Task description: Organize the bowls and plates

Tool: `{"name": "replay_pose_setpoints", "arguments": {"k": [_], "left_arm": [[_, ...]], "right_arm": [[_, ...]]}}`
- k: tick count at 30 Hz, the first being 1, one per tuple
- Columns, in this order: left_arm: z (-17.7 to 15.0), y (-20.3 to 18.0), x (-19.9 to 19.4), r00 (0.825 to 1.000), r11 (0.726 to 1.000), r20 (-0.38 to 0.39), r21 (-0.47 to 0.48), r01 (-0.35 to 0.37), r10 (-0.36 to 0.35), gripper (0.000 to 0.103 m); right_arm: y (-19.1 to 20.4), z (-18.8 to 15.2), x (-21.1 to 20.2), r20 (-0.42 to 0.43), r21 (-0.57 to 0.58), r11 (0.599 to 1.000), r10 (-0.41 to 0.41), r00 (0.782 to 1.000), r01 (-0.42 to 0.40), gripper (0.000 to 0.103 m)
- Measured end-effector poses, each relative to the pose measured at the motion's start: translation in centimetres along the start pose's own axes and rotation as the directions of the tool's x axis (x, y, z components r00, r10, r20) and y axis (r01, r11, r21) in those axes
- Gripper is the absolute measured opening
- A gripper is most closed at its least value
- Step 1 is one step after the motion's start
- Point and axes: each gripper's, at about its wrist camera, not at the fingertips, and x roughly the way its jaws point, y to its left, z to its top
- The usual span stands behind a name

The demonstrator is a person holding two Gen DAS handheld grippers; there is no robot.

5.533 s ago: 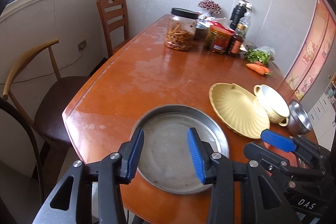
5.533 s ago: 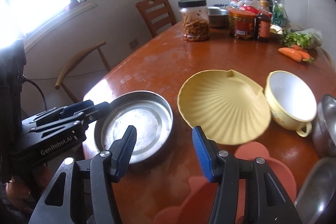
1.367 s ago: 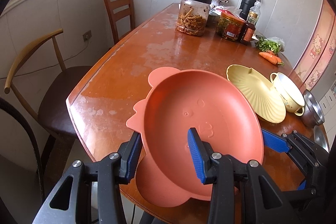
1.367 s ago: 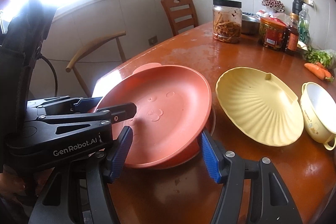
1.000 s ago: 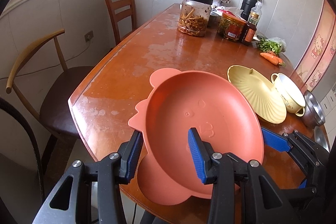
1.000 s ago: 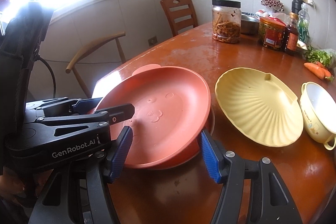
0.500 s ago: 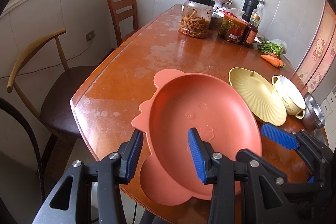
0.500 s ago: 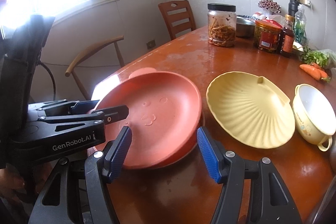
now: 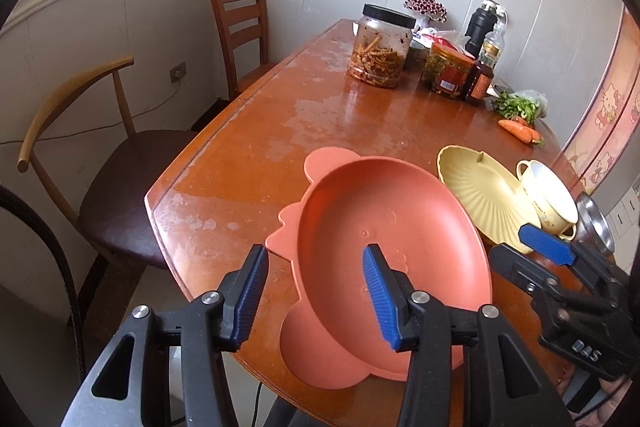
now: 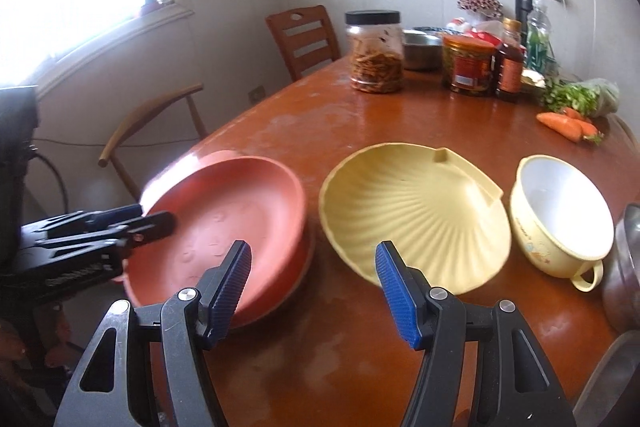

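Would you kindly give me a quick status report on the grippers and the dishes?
Left gripper open, right gripper open, both empty. Orange plate on the table; yellow shell plate and cream bowl unstacked beside it. Nothing blocking them.

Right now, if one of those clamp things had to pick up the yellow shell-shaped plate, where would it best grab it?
Probably by the thin near rim of the yellow shell plate, approached from the near table edge by the open right gripper. That rim rises clear off the table, so one finger could slip beneath it; the cream bowl crowds its right side.
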Motion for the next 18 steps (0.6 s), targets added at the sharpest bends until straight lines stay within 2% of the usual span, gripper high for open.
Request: {"name": "replay_pose_setpoints", "arguments": {"k": [5,12,18], "left_arm": [[0.1,0.2,-0.3,1.000,1.000,0.006,-0.004,-0.002,0.002,0.050],[0.0,0.3,-0.8,1.000,1.000,0.011,-0.012,0.002,-0.001,0.050],[-0.3,0.0,-1.5,1.000,1.000,0.017,-0.010,0.006,-0.006,0.050]], "right_arm": [[-1.2,-0.1,1.3,-0.047,0.018,1.000,-0.017,0.999,0.018,0.067],[-1.9,-0.5,1.4,-0.084,0.009,1.000,0.003,0.996,-0.002,0.067],[-2.5,-1.2,0.9,-0.135,0.017,0.998,0.059,0.989,-0.057,0.067]]}}
